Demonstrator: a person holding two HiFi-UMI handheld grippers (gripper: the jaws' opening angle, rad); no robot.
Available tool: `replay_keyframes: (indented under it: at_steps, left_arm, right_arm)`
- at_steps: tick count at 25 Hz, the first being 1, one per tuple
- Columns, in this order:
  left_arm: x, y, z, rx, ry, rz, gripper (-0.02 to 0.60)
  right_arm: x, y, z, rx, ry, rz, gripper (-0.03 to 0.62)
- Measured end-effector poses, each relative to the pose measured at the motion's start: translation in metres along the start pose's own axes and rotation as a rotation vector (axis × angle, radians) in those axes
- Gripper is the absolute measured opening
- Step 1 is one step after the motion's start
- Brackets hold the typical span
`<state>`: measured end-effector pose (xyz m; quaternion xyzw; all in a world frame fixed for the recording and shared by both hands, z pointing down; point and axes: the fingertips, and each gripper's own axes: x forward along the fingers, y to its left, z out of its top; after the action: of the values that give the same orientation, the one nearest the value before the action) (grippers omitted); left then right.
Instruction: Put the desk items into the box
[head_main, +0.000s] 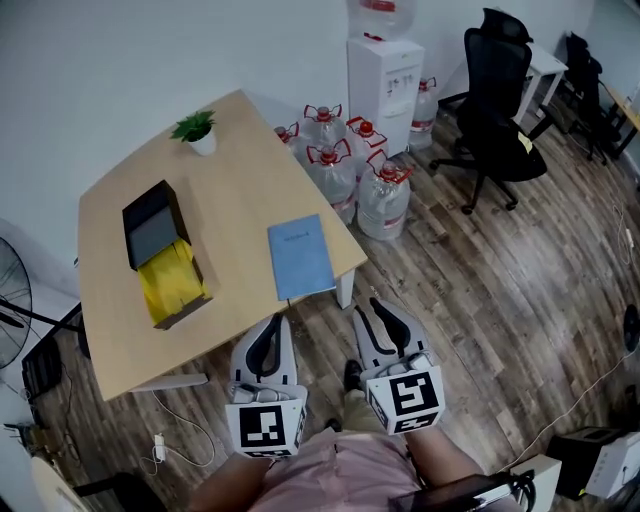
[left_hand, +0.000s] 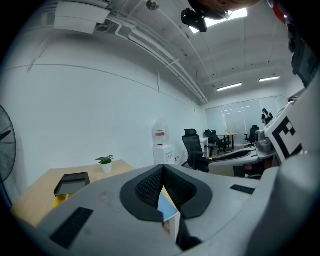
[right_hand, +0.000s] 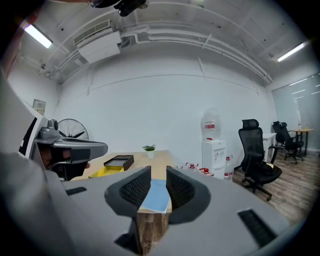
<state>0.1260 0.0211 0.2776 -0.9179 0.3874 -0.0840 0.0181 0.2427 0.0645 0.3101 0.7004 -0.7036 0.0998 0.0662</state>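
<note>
Judged not yet begun: the blue notebook lies outside and right of the box, with the left gripper, tips together and empty, and the right gripper, slightly parted and empty, both well short of the box.

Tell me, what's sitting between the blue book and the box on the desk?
Nothing. In the head view, only bare wooden desk lies between the blue book and the box.
</note>
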Motion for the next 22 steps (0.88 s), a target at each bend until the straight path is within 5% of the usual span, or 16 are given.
replay_keyframes:
  at_steps: [12,22]
  left_arm:
    - [0.066,0.021,0.039,0.023,-0.032,0.116,0.011]
    - [0.098,0.042,0.009,-0.008,0.049,0.109,0.011]
  right_arm:
    - [0.075,-0.038,0.053,-0.034,-0.064,0.114,0.097]
    - [0.12,-0.042,0.019,0.025,0.048,0.117,0.097]
